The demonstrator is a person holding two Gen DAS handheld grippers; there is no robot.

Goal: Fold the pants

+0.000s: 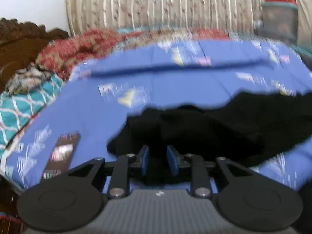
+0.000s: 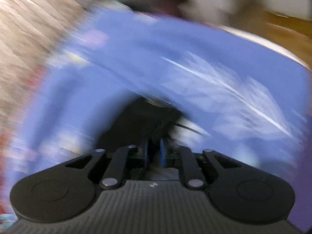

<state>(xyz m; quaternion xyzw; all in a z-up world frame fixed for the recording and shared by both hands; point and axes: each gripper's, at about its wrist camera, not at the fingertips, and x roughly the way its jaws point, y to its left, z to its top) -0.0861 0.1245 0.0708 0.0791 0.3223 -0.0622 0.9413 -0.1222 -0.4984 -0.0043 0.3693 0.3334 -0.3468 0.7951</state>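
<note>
Clearly, black pants lie on a blue bedsheet, perhaps crumpled.

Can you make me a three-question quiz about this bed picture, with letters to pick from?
1. Where is the phone? A) beside the black pants on the blue sheet B) on the pants C) on the floor
2. What colour are the pads on the left gripper fingers? A) red B) blue C) yellow
3. Are those fingers touching each other? A) yes B) no

Answers: 1 A, it lies on bare sheet left of the pants. 2 B, both pads look blue. 3 B, a small gap shows between them.
</note>
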